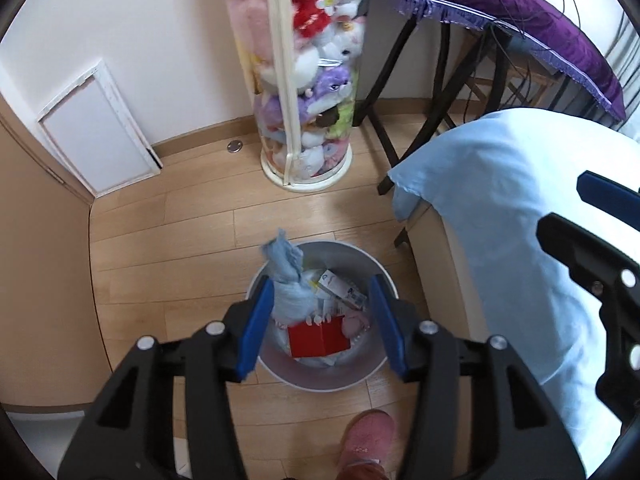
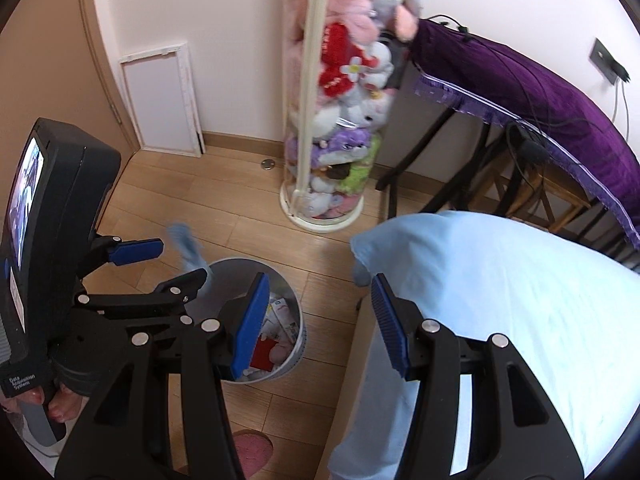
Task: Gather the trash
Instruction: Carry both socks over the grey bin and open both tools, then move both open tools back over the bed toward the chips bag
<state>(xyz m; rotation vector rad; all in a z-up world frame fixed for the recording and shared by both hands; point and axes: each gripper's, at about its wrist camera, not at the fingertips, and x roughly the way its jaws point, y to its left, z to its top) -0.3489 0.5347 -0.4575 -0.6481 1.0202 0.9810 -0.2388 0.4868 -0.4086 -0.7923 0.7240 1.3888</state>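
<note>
Trash fills the grey bin (image 1: 320, 380) on the wooden floor (image 1: 168, 248), and we hold our left gripper (image 1: 320, 320) right above its mouth. Our left jaws stand apart, one blue pad over each side of the rim. A crumpled blue tissue (image 1: 286, 280) hangs between them, close against the left pad (image 1: 256, 324), with its twisted top reaching past the fingertips. We cannot tell whether it touches that pad; the right pad is clear of it, so nothing is pinched. Below the tissue, inside the bin, we see a red box (image 1: 318, 340), a white carton (image 1: 340, 286) and some pink scraps.

From the right wrist view, the same tissue (image 2: 188, 254) looks blurred, over the near-left edge of the bin (image 2: 292, 364), just beside our left gripper's fingertips (image 2: 136, 250).

Our right gripper (image 2: 320, 320) is also open and holds nothing. It hovers between the bin and the bed, its left pad over the bin's opening and its right pad over the edge of the pale blue sheet (image 2: 520, 300).

Further back, a clear tube of plush toys (image 1: 316, 80) stands against the wall, next to a table under a purple cloth (image 1: 520, 20). A pink slipper (image 1: 368, 444) sits on the floor near the bin.
</note>
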